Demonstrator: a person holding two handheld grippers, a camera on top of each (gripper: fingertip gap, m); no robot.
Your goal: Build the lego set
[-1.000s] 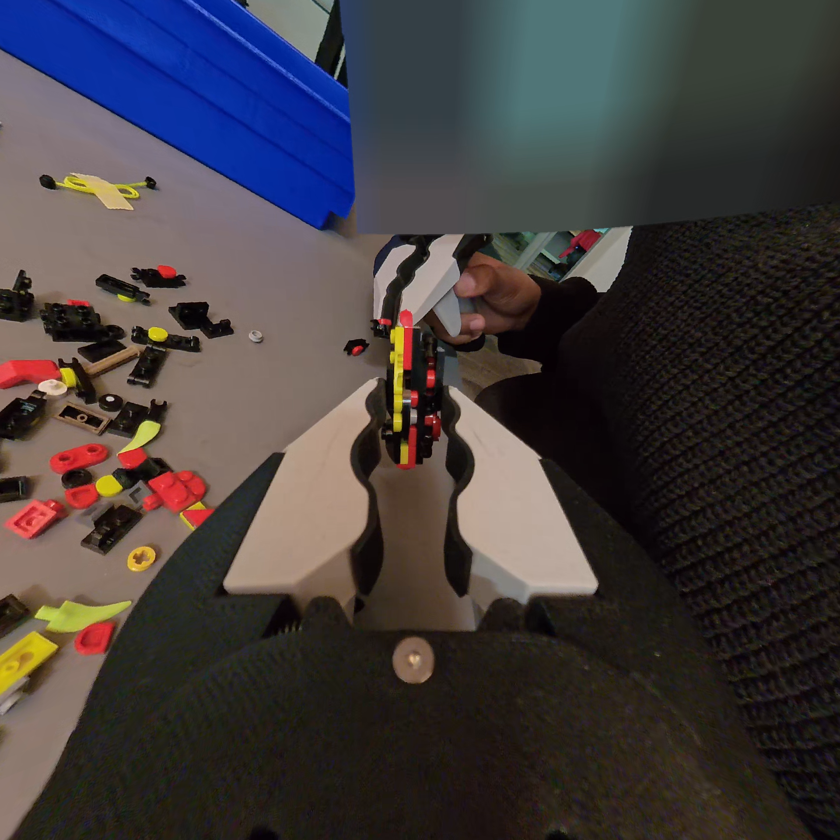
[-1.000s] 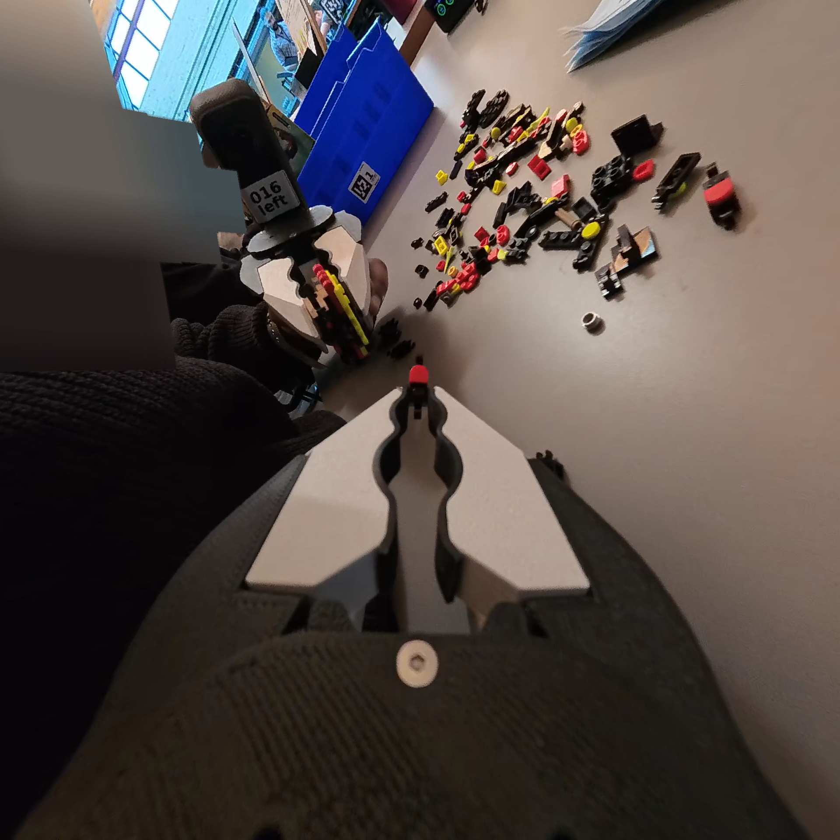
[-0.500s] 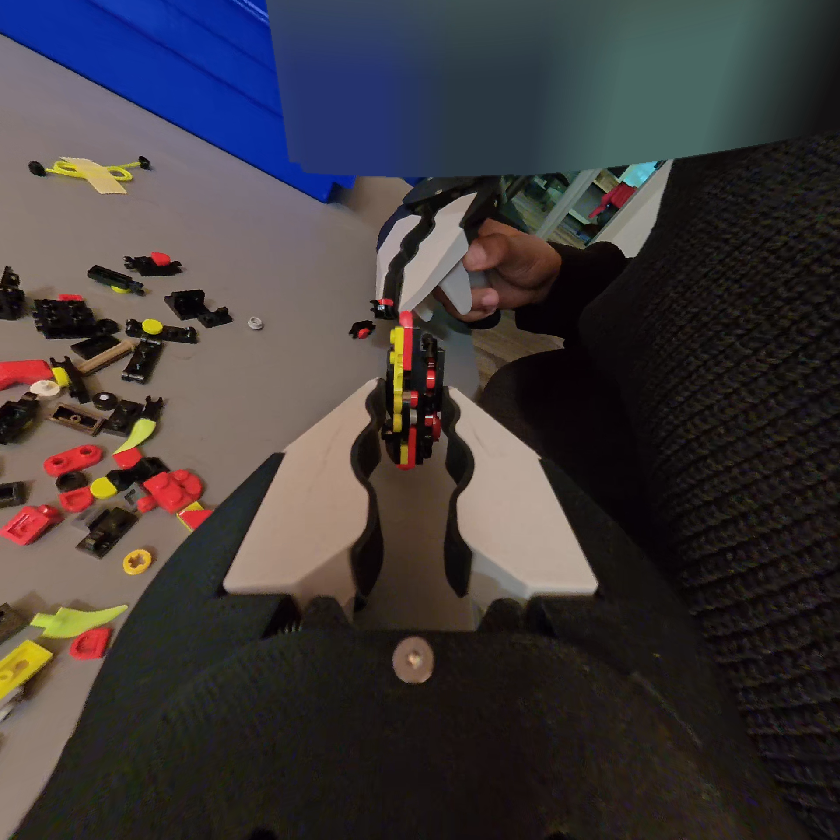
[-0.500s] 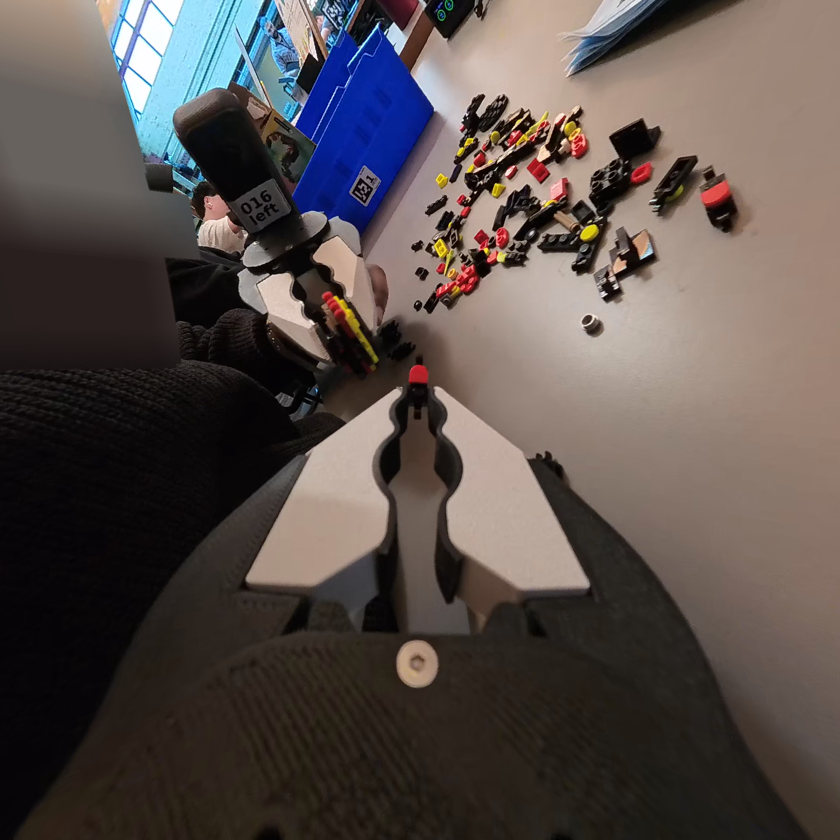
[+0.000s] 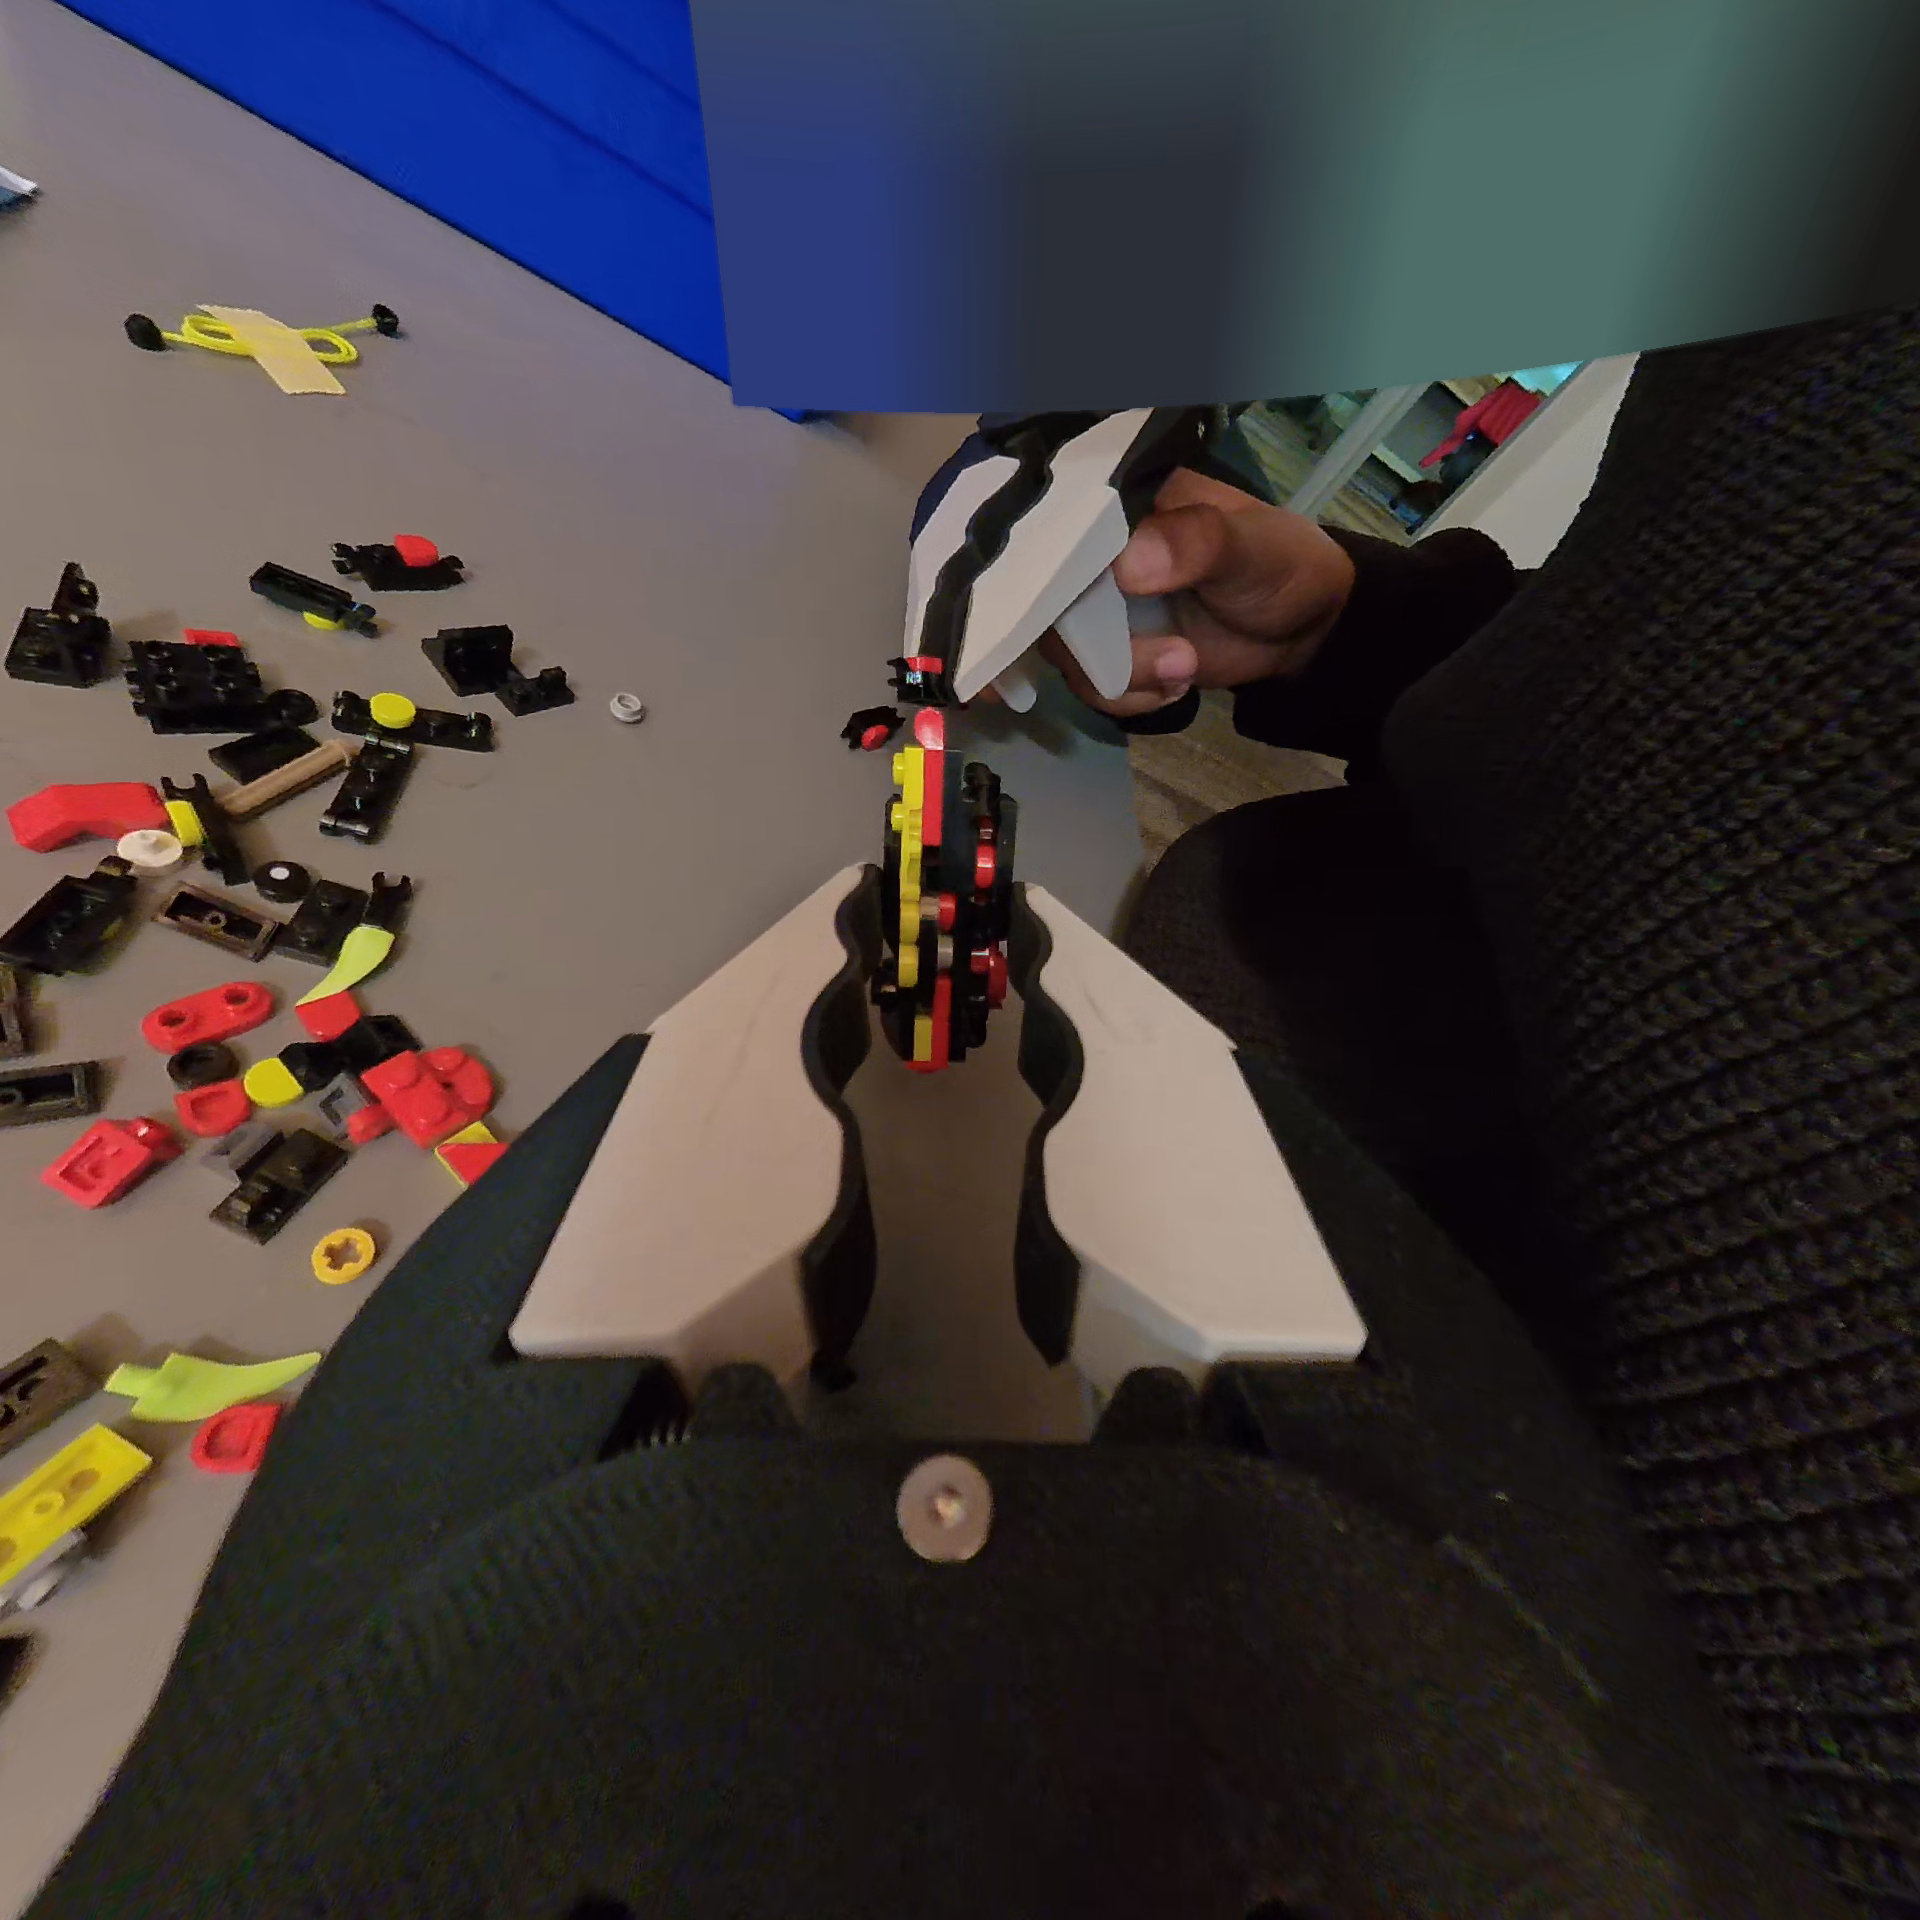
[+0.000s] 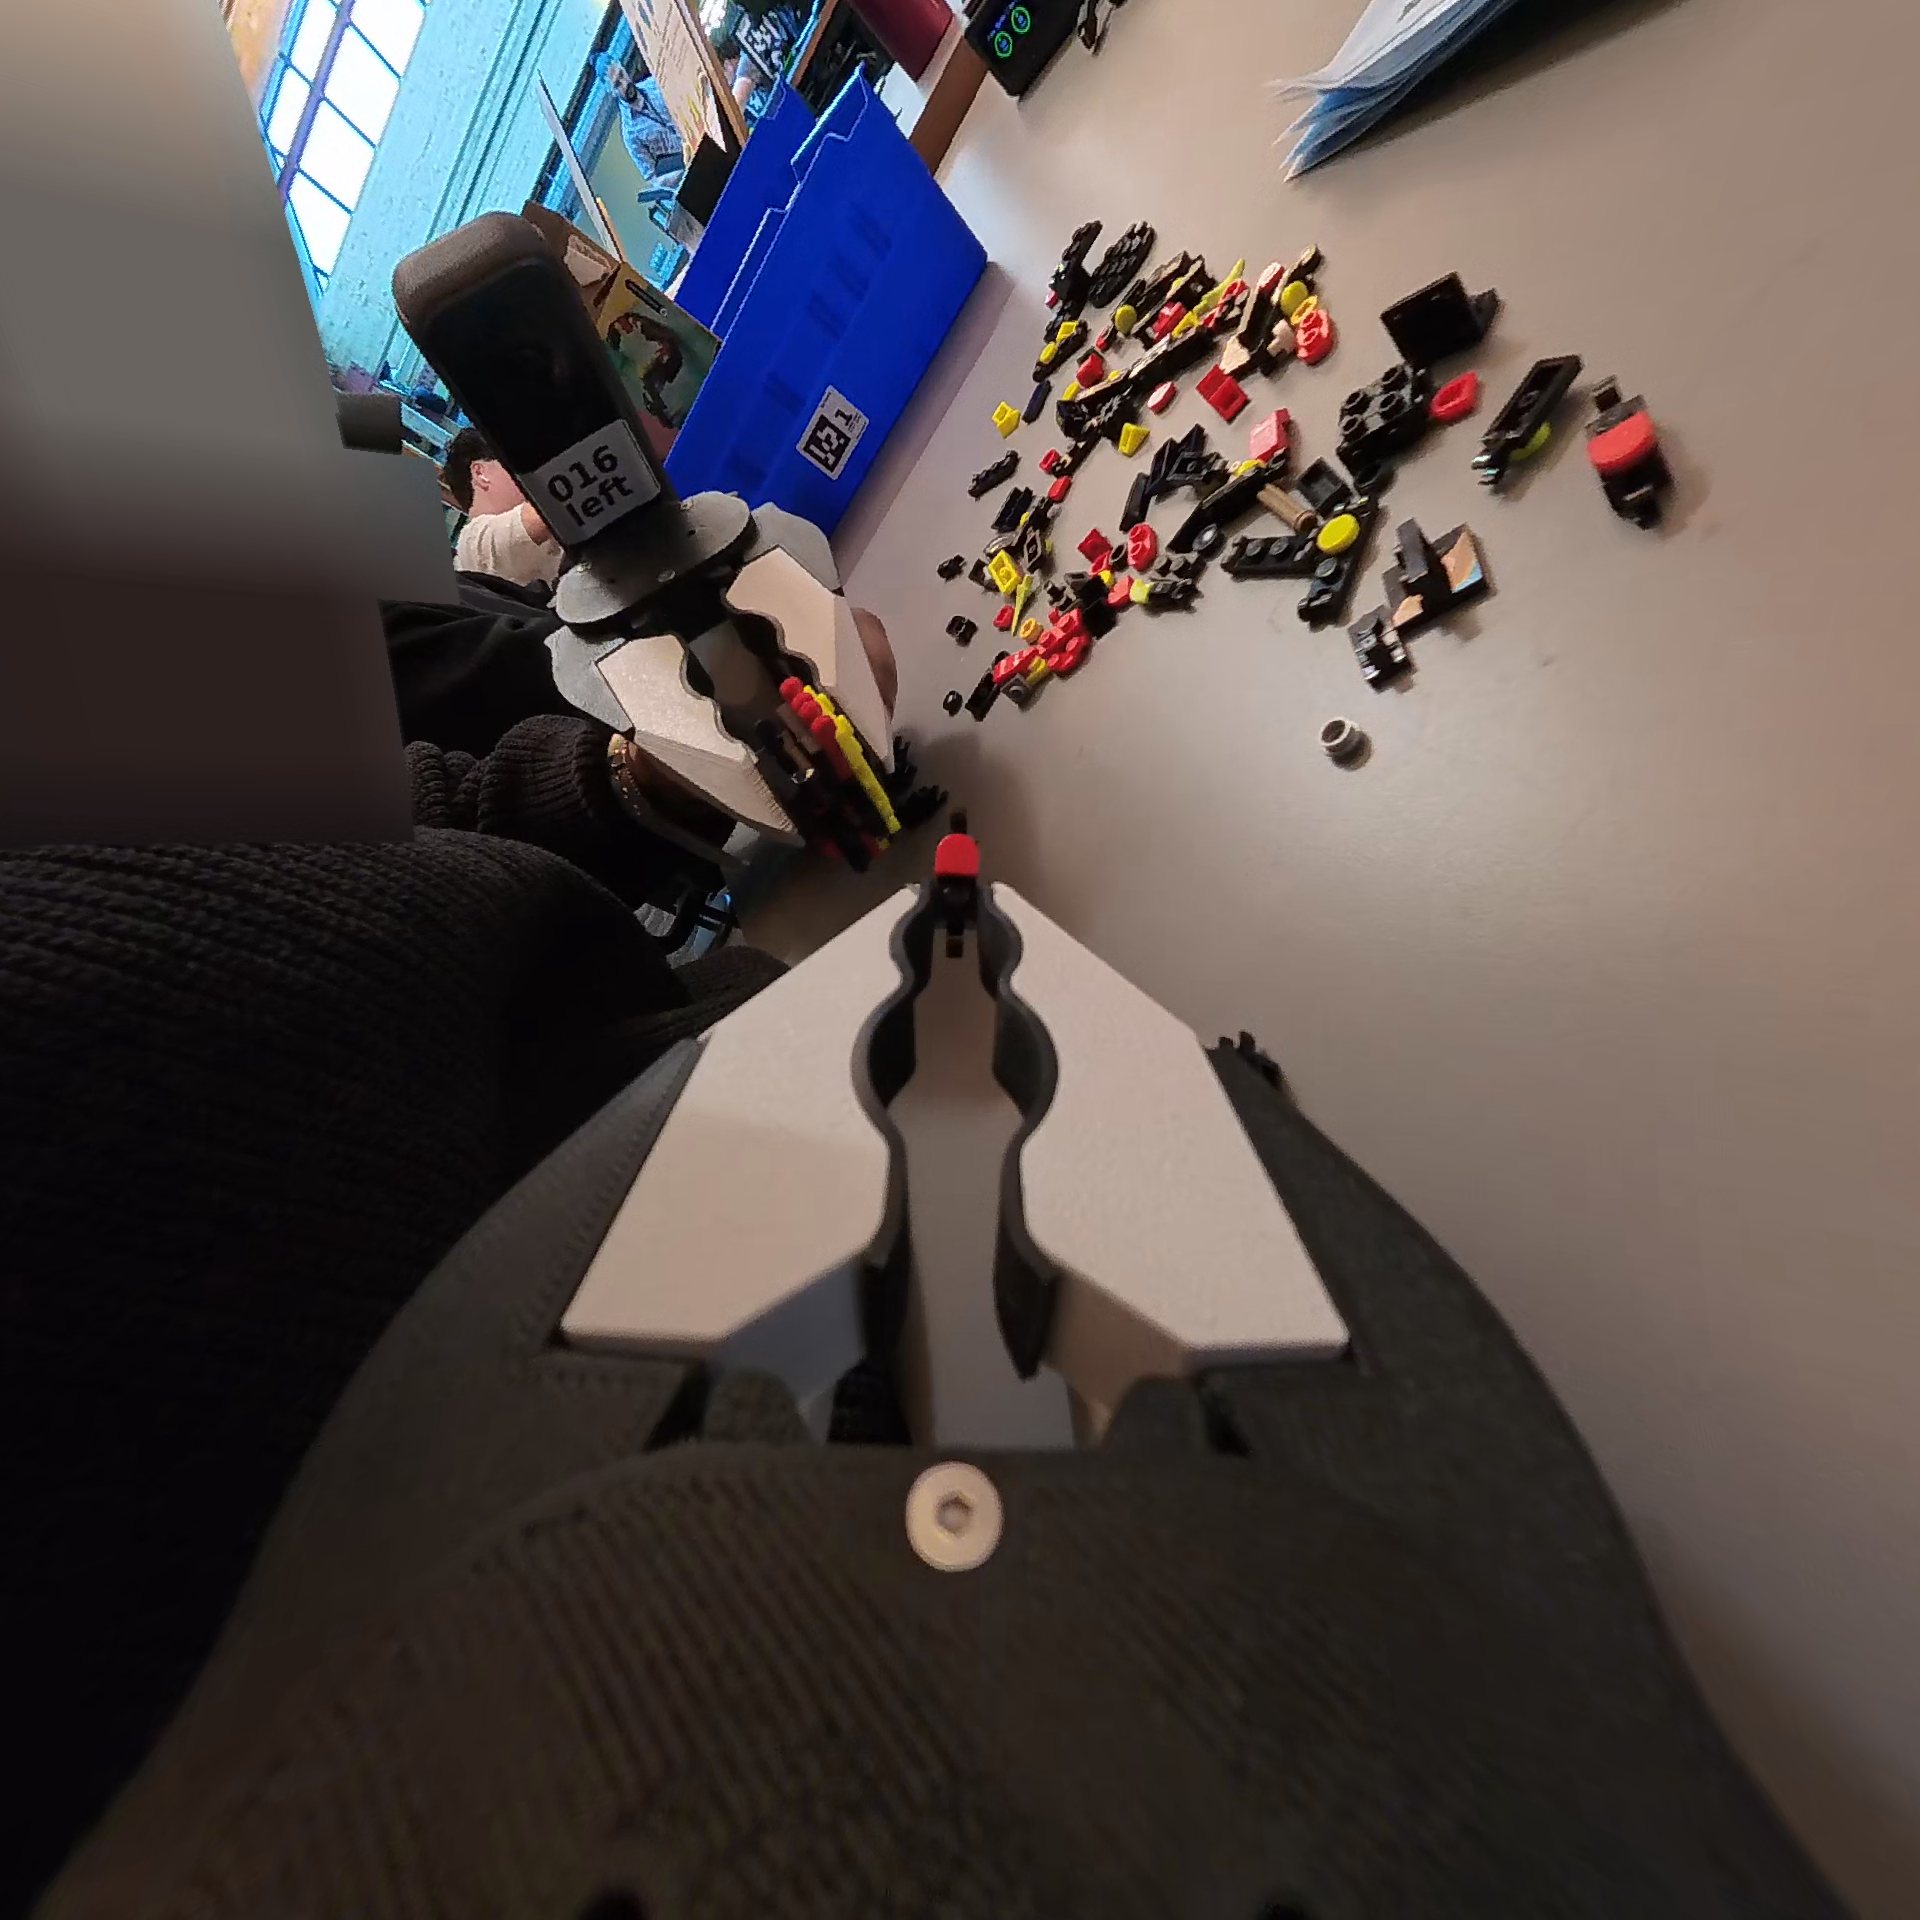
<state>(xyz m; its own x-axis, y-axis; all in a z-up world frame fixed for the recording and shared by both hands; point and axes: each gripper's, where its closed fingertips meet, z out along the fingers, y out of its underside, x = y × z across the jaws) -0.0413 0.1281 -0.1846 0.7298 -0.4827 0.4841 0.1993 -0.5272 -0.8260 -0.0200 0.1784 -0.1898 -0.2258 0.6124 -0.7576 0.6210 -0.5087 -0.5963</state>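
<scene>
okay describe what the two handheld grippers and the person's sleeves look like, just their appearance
Both grippers have pale grey wedge-shaped fingers lined with wavy black pads, on a textured black body with a silver screw. The left gripper, seen from the right wrist view, has a rounded black handle bearing a white label. The person wears black knitted sleeves.

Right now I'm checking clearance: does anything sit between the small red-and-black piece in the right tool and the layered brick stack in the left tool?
Nothing visible: only open air separates the small red-and-black piece from the yellow, red and black brick stack.
</scene>
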